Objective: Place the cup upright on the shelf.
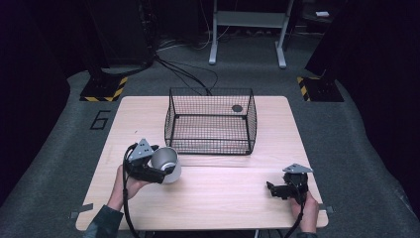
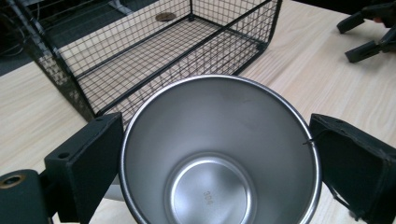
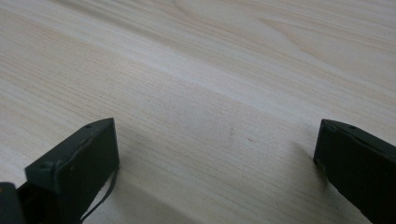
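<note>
A steel cup, rigid, light and slippery, is gripped at its rim by the left gripper; the right gripper is held wide, empty, over the bench.

A big number 6 is painted in black on the grey floor, just left of the table's far corner. Inside the shiny metal cup, held between the left gripper's jaws, tiny marks are stamped on the bottom. They look like the number 304, but they are too small to read for sure.
</note>
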### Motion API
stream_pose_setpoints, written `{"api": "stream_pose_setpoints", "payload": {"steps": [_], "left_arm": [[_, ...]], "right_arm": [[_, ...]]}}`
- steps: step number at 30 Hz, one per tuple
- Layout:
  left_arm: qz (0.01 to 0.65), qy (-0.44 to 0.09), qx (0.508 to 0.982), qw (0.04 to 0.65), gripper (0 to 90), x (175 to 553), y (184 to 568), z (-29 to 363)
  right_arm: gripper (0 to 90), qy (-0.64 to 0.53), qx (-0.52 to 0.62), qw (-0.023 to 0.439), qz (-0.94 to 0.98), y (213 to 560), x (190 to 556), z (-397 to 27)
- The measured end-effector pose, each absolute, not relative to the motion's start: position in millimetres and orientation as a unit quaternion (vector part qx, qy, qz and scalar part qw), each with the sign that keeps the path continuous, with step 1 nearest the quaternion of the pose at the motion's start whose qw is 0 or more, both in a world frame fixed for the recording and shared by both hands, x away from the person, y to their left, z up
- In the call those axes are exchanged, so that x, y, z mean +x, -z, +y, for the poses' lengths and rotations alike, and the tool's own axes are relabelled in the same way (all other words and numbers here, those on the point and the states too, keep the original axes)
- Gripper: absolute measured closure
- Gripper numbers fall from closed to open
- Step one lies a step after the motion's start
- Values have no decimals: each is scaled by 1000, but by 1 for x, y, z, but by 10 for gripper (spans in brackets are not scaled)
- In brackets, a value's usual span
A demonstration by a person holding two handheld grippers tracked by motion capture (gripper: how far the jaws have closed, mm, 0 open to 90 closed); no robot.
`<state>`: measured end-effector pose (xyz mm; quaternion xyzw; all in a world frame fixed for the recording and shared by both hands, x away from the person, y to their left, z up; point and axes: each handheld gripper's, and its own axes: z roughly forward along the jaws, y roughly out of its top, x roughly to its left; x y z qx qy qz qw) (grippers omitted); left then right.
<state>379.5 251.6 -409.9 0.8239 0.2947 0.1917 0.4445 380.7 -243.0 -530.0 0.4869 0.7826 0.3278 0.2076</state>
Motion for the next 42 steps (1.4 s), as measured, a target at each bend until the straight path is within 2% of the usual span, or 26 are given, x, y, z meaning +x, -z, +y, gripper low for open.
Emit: {"api": "stream_pose_setpoints", "payload": {"steps": [42], "left_arm": [[244, -190, 837, 451, 63, 403, 370, 209]], "right_arm": [[0, -328, 487, 208, 783, 530, 381, -243]]}}
